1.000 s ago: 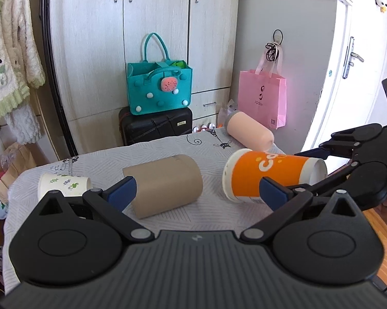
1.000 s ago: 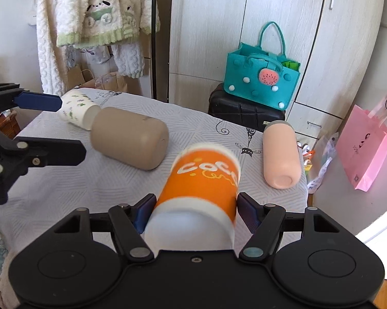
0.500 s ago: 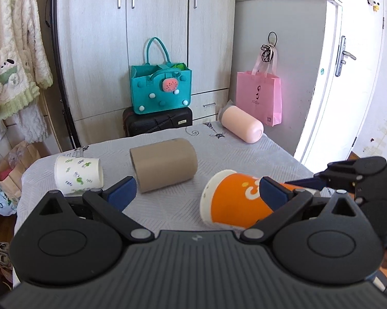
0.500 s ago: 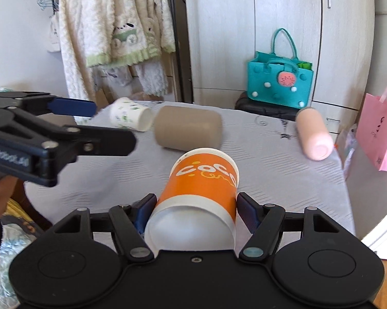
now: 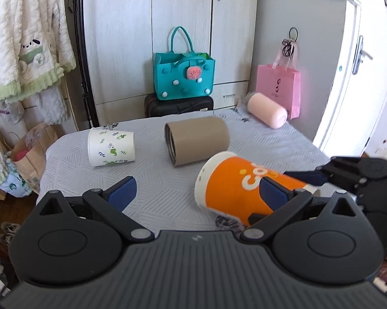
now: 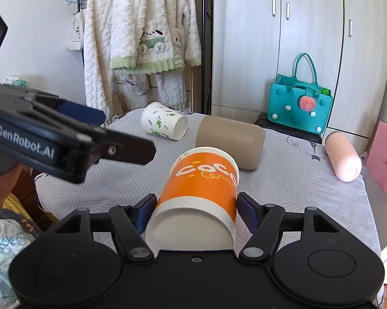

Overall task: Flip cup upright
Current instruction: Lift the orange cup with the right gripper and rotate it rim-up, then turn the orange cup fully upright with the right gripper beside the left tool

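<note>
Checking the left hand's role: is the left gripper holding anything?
No: the left gripper is open with nothing between its fingers, while the right gripper clamps the orange cup.

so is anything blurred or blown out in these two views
Left wrist view: the doorway at right is overexposed to white, the orange cup is slightly motion-smeared, and fisheye bends the cupboard. Right wrist view: sharper, evenly lit, dark vignette in the corners, and the right claw grips the cup.
</note>
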### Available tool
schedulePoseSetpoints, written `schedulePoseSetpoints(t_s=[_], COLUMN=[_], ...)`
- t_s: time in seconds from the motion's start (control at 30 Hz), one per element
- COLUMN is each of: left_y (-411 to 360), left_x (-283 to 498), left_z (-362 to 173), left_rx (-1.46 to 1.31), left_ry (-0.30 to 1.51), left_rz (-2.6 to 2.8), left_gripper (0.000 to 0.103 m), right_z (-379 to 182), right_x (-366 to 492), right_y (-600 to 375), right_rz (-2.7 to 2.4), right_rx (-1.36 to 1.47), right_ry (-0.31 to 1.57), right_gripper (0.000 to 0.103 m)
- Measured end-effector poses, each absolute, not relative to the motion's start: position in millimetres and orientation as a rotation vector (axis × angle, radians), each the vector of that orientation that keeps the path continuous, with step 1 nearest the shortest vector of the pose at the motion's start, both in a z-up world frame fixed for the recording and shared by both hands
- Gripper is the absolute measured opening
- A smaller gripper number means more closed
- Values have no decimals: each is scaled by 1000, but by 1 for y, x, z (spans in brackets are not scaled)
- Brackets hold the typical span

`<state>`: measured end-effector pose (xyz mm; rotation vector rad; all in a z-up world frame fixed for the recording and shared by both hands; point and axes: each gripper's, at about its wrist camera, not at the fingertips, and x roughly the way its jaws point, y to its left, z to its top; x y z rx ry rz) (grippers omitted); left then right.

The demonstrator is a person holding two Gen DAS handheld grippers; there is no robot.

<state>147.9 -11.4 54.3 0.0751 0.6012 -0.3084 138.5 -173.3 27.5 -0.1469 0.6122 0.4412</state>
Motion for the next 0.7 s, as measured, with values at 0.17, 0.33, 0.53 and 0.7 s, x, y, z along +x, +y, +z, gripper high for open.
schedulePoseSetpoints(t_s=[0.17, 0.33, 0.53, 0.7], left_y=[-5, -10, -24, -25], left_x=[152, 161, 170, 179], left_z=[40, 21, 9, -1], left_rx=[16, -34, -52, -130], left_ry=[643, 697, 739, 822], left_rz=[-334, -365, -394, -433], left_gripper=[103, 103, 103, 103], right_z=[24, 10, 0, 2], right_x=[134, 131, 136, 141], right_y=[-175, -183, -190, -197], right_rz=[446, 444, 469, 550], right_rx=[-162, -169, -143, -117], right_ry=[613, 657, 701, 733], right_gripper=[73, 73, 73, 86])
